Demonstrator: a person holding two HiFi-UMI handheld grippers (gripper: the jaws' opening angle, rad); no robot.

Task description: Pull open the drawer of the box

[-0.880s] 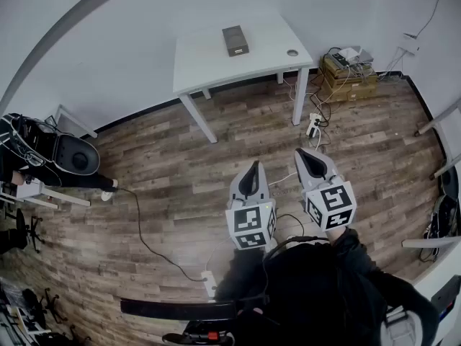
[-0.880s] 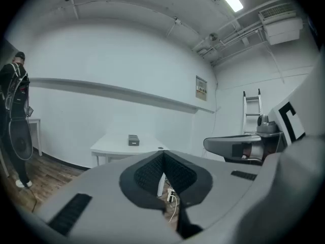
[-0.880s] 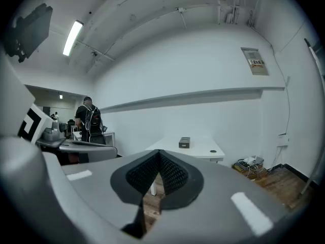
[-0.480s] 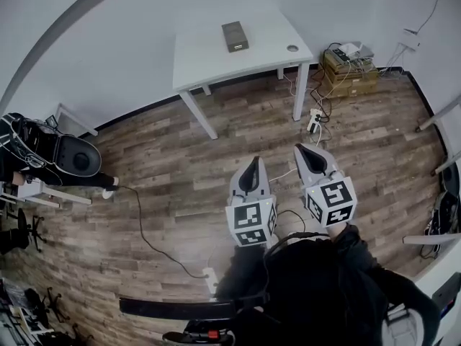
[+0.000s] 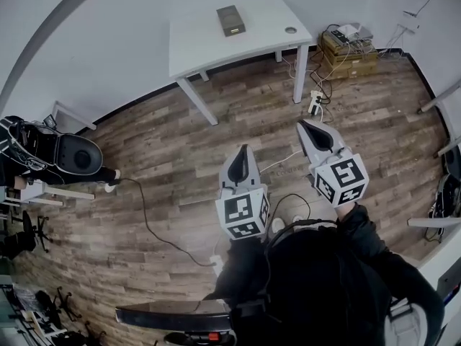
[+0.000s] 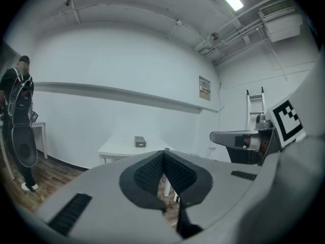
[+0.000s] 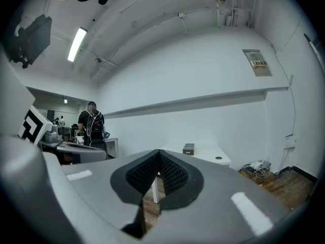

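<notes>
A small grey-brown box (image 5: 231,20) lies on a white table (image 5: 209,45) against the far wall, several steps away across the wooden floor. It also shows small in the left gripper view (image 6: 140,142) and in the right gripper view (image 7: 188,148). My left gripper (image 5: 241,151) is held in the air well short of the table, its jaws shut and empty; its black ribbed pads (image 6: 150,172) meet at the tip. My right gripper (image 5: 302,124) hangs beside it to the right, also shut on nothing, pointing roughly level toward the table.
A small round thing (image 5: 290,29) sits on the table's right end. Cardboard boxes (image 5: 349,52) with cables stand right of the table, with a power strip (image 5: 313,104) on the floor. A person with a backpack (image 5: 43,153) stands at the left. A ladder (image 6: 255,111) leans at the right wall.
The two grippers have drifted apart: the left one down and left, the right one to the right. The table and box now sit slightly higher in the head view.
</notes>
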